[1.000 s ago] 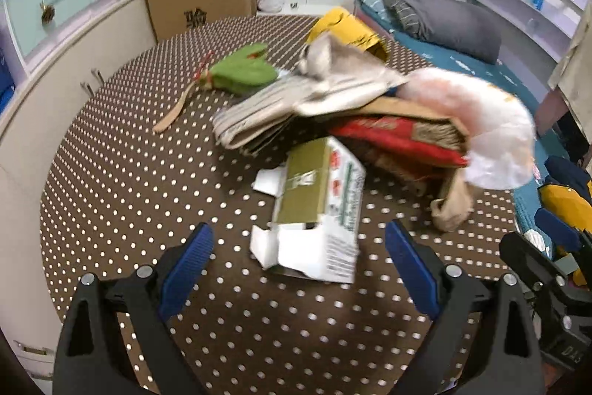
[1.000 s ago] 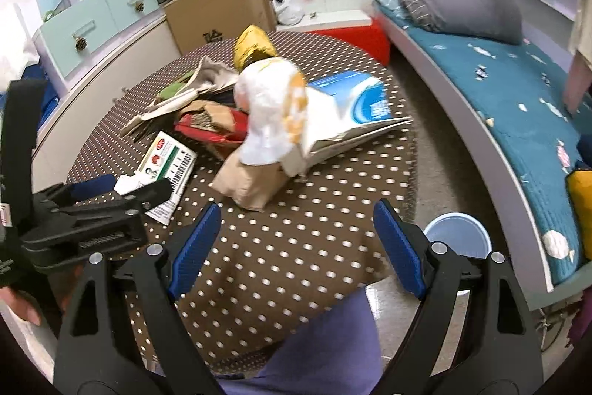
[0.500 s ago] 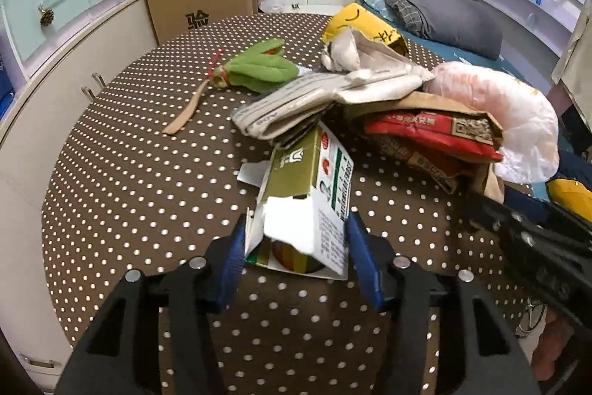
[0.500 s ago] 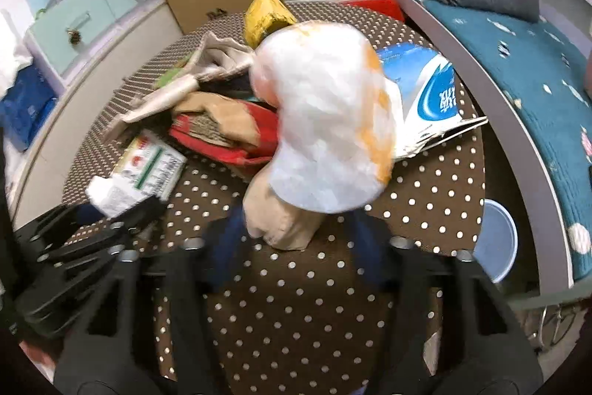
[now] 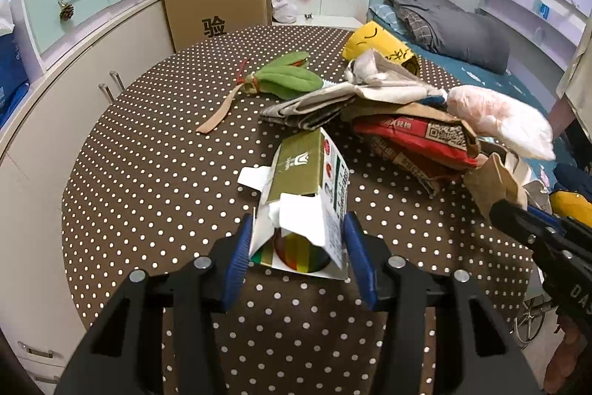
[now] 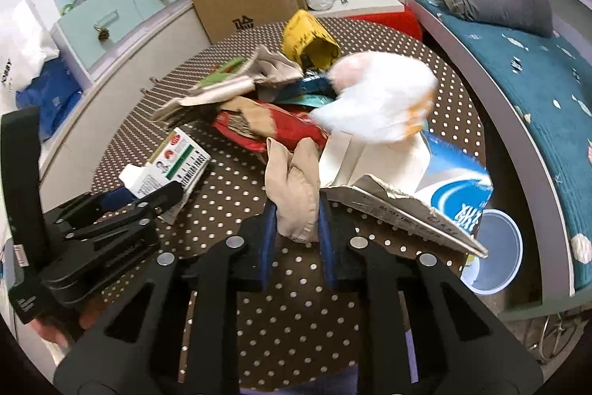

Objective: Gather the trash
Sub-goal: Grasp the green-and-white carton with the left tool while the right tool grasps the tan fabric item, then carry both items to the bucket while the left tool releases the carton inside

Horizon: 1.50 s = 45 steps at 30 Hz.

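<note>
The left gripper (image 5: 298,248) is clamping its blue-padded jaws on the torn open end of an olive-green and white cardboard carton (image 5: 309,187), which is lying on the round brown table with white polka dots (image 5: 155,173). A striped, rounded thing is showing inside the carton's open end, though what it is cannot be made out.

The right gripper (image 6: 294,210) is pinching the lower end of a crumpled tan paper bag (image 6: 294,187), its jaws drawn in tight against both sides. Just behind the bag, a blurred white plastic bag with orange patches (image 6: 381,102) is sitting over a white and blue flattened box (image 6: 444,195) that is jutting past the table edge. A red printed wrapper (image 6: 281,126) is lying under the pile, touching the tan bag.

Farther back, a yellow crumpled package (image 5: 381,43) and a green plush leaf-shaped toy (image 5: 285,76) are resting on the table. A translucent blue-rimmed bin (image 6: 495,250) is standing on the floor beside the table.
</note>
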Available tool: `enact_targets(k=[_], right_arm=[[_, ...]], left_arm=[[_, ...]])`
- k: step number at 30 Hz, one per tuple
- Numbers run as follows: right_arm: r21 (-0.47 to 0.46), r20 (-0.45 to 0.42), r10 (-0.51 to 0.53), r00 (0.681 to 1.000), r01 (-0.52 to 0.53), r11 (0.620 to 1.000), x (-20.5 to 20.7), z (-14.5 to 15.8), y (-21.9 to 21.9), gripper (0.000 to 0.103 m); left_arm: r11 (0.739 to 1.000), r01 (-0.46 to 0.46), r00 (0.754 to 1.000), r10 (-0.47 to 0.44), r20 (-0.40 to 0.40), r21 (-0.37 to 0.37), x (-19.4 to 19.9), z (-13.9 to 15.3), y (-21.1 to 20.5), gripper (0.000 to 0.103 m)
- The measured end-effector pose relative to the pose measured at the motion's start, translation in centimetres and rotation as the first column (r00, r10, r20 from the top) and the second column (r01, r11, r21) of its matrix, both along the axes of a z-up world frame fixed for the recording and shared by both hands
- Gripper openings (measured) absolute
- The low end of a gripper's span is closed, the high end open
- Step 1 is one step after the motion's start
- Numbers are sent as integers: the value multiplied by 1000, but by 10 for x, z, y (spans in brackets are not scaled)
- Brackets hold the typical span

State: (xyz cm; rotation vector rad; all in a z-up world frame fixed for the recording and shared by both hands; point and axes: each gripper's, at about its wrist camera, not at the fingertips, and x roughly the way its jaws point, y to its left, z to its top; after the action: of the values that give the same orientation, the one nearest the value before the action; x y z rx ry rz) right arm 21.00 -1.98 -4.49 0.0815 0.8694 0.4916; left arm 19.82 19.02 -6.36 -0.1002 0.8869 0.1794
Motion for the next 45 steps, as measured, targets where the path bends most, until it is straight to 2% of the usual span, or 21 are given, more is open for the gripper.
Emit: enact_targets(k=[8, 12, 16, 17, 19, 21, 24, 27, 31, 36, 45], right_arm=[[57, 45, 46, 998, -48, 997, -10, 16, -5, 21], [90, 6, 101, 995, -101, 991, -5, 6, -1, 23], [43, -56, 113, 992, -111, 993, 3, -15, 12, 24], [37, -65, 113, 992, -111, 993, 4, -19, 14, 28], [32, -81, 115, 990, -113, 993, 6, -27, 17, 55], [25, -76, 104, 992, -103, 994, 8, -29, 20, 54], [12, -68, 135, 988, -135, 991, 8, -29, 27, 27], [-25, -48, 139, 989, -141, 990, 6, -27, 33, 23], [0, -32, 166, 986, -166, 986, -2, -17, 32, 21], [31, 13, 151, 988, -151, 988, -9, 3, 18, 21], [78, 101, 42, 994, -50, 996, -15, 36, -33, 21]], left_arm=[[1000, 6, 999, -6, 49, 11, -9, 17, -7, 49], [1000, 12, 998, -13, 60, 12, -13, 21, -11, 49], [1000, 11, 999, -11, 51, 10, -16, 18, -11, 49], [1000, 11, 999, -11, 47, 11, -16, 17, -10, 49], [1000, 7, 999, -7, 35, 12, -17, 13, -9, 49], [1000, 1, 1000, -2, 23, 9, -18, 9, -7, 49], [1000, -7, 1000, 7, 10, 8, -18, 5, -4, 49], [1000, -12, 1000, 12, 10, 8, -19, 5, -3, 49], [1000, -8, 1000, 8, 20, 14, -20, 10, -5, 49], [1000, 10, 999, -10, 42, 22, -21, 19, -13, 49], [995, 91, 991, -95, 94, 48, -12, 42, -49, 49]])
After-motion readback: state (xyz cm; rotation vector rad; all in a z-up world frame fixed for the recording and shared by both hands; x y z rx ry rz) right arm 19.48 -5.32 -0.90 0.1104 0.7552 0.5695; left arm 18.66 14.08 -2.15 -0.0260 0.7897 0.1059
